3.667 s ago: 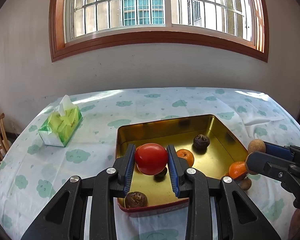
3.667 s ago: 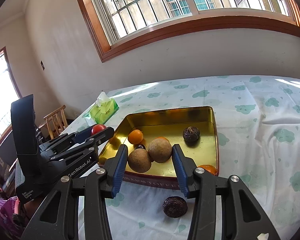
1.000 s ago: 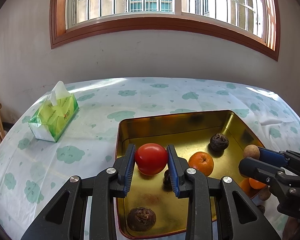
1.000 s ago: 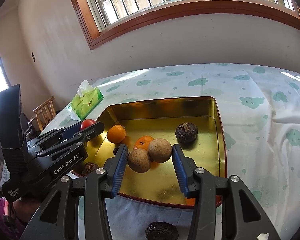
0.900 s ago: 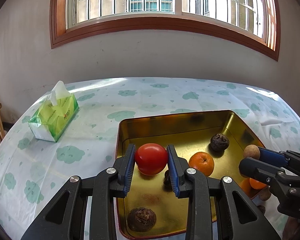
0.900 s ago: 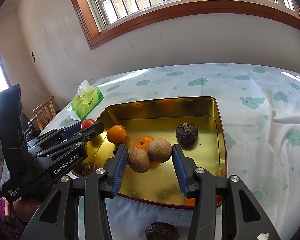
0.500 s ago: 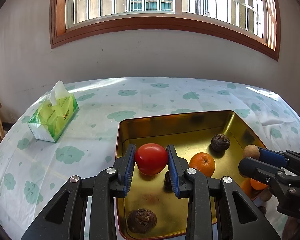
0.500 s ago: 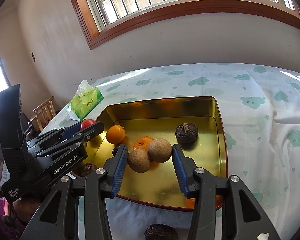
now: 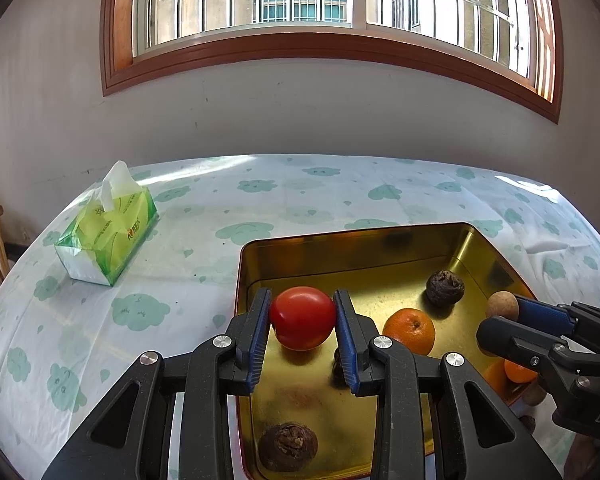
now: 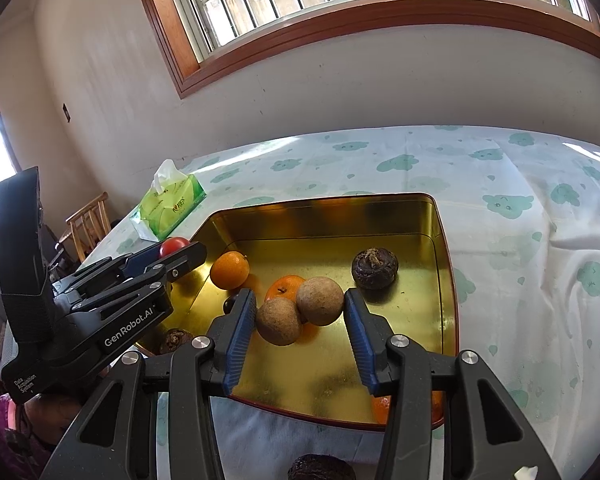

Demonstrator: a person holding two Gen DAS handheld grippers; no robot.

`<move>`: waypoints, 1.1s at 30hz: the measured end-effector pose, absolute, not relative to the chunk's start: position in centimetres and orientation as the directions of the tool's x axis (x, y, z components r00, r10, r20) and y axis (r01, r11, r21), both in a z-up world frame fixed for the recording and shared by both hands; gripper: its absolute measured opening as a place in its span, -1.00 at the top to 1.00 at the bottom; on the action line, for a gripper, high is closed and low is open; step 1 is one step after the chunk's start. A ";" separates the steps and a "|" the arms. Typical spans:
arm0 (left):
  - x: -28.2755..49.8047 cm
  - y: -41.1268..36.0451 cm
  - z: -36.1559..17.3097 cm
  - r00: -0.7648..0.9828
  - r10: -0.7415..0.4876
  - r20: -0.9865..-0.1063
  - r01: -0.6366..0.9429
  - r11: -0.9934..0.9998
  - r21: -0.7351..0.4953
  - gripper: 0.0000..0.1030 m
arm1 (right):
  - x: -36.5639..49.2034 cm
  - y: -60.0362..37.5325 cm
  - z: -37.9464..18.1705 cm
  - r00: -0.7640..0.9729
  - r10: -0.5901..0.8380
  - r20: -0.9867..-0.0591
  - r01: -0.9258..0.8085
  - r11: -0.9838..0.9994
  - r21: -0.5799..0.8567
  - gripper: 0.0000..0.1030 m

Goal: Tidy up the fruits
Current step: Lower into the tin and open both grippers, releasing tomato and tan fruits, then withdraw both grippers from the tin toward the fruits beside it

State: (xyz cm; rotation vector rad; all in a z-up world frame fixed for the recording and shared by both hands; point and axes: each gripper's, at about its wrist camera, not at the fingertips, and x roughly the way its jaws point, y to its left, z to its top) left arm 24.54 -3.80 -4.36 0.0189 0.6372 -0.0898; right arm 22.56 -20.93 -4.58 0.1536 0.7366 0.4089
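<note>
Left wrist view showed a red tomato [image 9: 302, 323] pinched between the blue pads of the left claw [image 9: 302, 330], held just above the floor of a gold tin tray [image 9: 352, 242], near its left wall. Around it in the tray lay an orange [image 9: 409, 330], a wrinkled dark fruit [image 9: 445, 287] farther back and another dark fruit [image 9: 288, 446] close to the near rim. In the right wrist view, the right claw [image 10: 300, 316] was clamped on two brown round fruits [image 10: 300, 311] side by side, also over the tray, with a second orange [image 10: 229, 269] beyond. One more dark fruit [image 10: 321, 467] sat on the desk [image 9: 260, 200], outside the tray's near edge. A green tissue pack [image 9: 107, 236] stood well apart at the far left.

To release well, each claw would probably do best to sink until its fruit touched the tray floor before the jaws parted, since round fruit dropped from a height would roll. The pair on the right looked the riskier load: two balls pressed together could squirt apart. Setting the tomato down in a bare patch, clear of the small dark fruit under it, seemed wise.
</note>
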 end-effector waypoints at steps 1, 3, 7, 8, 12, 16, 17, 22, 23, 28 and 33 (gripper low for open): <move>24.6 -3.7 -4.4 0.800 -0.078 -0.595 0.089 0.996 -0.011 0.37 | 22.5 -20.9 -4.6 0.666 0.414 -0.620 -0.308 0.910 0.277 0.17; 24.7 -3.7 -4.4 0.799 -0.079 -0.597 0.089 0.996 -0.012 0.37 | 22.7 -20.8 -4.6 0.666 0.414 -0.621 -0.309 0.910 0.275 0.17; 24.7 -3.6 -4.4 0.799 -0.078 -0.597 0.088 0.996 -0.013 0.37 | 22.9 -20.6 -4.8 0.664 0.415 -0.622 -0.310 0.910 0.276 0.17; 24.8 -3.6 -4.4 0.799 -0.078 -0.597 0.088 0.996 -0.012 0.37 | 22.9 -20.6 -4.8 0.665 0.414 -0.622 -0.310 0.910 0.275 0.17; 24.8 -3.6 -4.5 0.798 -0.079 -0.597 0.088 0.996 -0.013 0.37 | 23.0 -20.5 -4.8 0.664 0.415 -0.623 -0.310 0.910 0.275 0.17; 24.9 -3.5 -4.5 0.798 -0.078 -0.597 0.087 0.996 -0.014 0.37 | 23.0 -20.5 -4.8 0.663 0.415 -0.623 -0.311 0.910 0.275 0.17; 24.9 -3.5 -4.5 0.799 -0.078 -0.597 0.086 0.996 -0.015 0.37 | 23.1 -20.5 -4.9 0.662 0.415 -0.624 -0.311 0.910 0.275 0.17; 25.2 -3.4 -4.7 0.797 -0.078 -0.599 0.085 0.996 -0.016 0.36 | 23.3 -20.3 -5.0 0.662 0.414 -0.625 -0.313 0.910 0.272 0.16; 25.3 -3.4 -4.7 0.797 -0.077 -0.600 0.083 0.996 -0.017 0.36 | 23.3 -20.3 -5.0 0.664 0.412 -0.625 -0.314 0.911 0.267 0.16; 25.5 -3.2 -4.7 0.801 -0.083 -0.592 0.086 0.996 -0.023 -0.20 | 23.3 -20.5 -4.7 0.684 0.406 -0.607 -0.305 0.914 0.268 0.03; 24.4 -3.5 -3.5 0.845 -0.058 -0.531 0.073 0.997 0.008 -0.52 | 22.5 -21.8 -3.8 0.709 0.420 -0.566 -0.307 0.907 0.289 0.03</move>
